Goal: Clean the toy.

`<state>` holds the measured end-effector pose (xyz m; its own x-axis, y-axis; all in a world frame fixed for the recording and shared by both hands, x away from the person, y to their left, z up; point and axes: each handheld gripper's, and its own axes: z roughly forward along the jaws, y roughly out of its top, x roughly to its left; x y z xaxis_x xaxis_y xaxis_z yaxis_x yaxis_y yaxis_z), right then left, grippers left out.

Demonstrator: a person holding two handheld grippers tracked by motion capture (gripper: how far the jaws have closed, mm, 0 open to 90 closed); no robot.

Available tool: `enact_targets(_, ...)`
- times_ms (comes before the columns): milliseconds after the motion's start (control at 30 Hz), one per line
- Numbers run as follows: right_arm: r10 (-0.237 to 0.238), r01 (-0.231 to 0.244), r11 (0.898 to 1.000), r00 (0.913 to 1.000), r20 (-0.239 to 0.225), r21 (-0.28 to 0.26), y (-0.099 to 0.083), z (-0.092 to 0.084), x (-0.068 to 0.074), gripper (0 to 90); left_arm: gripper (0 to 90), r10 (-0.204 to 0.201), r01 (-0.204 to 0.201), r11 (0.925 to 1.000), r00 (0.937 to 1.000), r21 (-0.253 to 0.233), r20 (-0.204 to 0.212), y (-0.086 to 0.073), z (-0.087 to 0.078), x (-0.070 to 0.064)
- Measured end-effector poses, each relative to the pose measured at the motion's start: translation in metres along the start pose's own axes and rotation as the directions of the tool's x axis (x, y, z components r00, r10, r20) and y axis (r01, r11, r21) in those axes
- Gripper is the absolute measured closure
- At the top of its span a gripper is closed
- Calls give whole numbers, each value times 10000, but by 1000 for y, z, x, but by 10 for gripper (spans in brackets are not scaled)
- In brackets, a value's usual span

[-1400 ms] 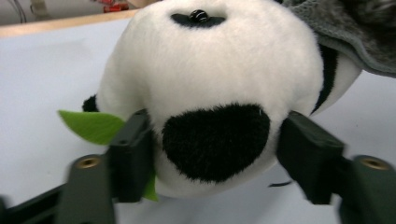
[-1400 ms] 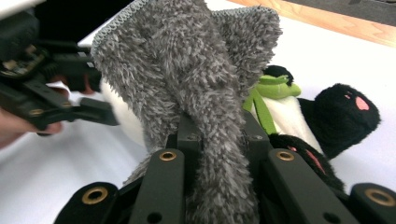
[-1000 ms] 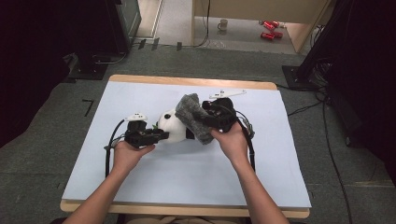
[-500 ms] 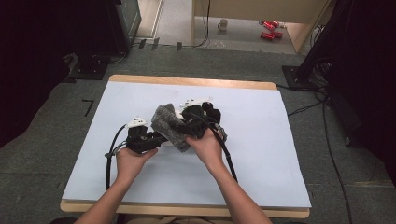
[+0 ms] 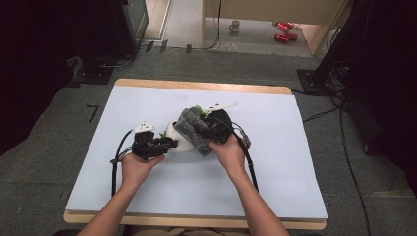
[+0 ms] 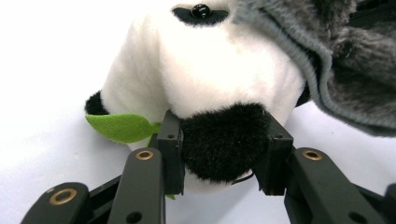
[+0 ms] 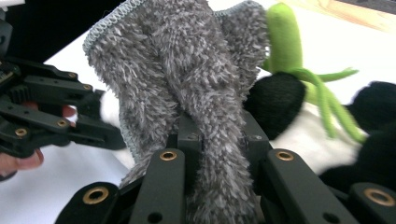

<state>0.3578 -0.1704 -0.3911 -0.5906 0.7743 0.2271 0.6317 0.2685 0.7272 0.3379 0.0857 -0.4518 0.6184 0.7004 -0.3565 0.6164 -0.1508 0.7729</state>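
Note:
A white and black panda plush [image 5: 176,140] lies mid-table on the pale sheet [image 5: 275,167]. My left gripper [image 5: 168,143] is shut on one of its black furry parts [image 6: 224,140], with a green leaf [image 6: 122,127] beside the jaws. My right gripper [image 5: 205,129] is shut on a grey fluffy cloth [image 5: 191,129], which drapes over the panda's right side. In the right gripper view the cloth [image 7: 187,79] rises from between the jaws [image 7: 217,128]. A green plush stalk [image 7: 282,39] and the panda's black parts show behind it, and the left gripper [image 7: 51,112] is at the left.
The wooden table edge [image 5: 196,222] frames the pale sheet, with bare sheet on all sides of the plush. On the floor beyond stand a mug [image 5: 235,24] and red items [image 5: 282,32]. Cables [image 5: 344,147] trail on the floor at the right.
My right gripper has carried the grey cloth left and down, so it now lies over the panda. The left hand has kept still.

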Motion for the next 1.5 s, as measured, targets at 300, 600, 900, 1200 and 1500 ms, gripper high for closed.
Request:
enact_targets(300,-48,55,9999,9969,783,-89,-1,-24,-20,762,611,31,-31,10000,9998,-21,180,0,0,4)
enact_targets(600,-21,46,9997,9936,1128,-220,0,-42,-32,767,610,-98,100,9999,9995,-62,312,0,1,6)
enact_targets(900,307,-248,9987,9901,1368,-453,0,-59,-42,767,609,-187,189,9998,9993,-56,324,1,1,6)
enact_targets(1200,1035,-926,9881,9910,851,-1232,8,-79,-45,767,609,-225,226,9997,9993,-35,291,0,2,8)
enact_targets(1500,201,-235,9924,9994,-291,-1212,28,-57,1,767,604,-242,243,9997,9994,-43,245,0,2,6)
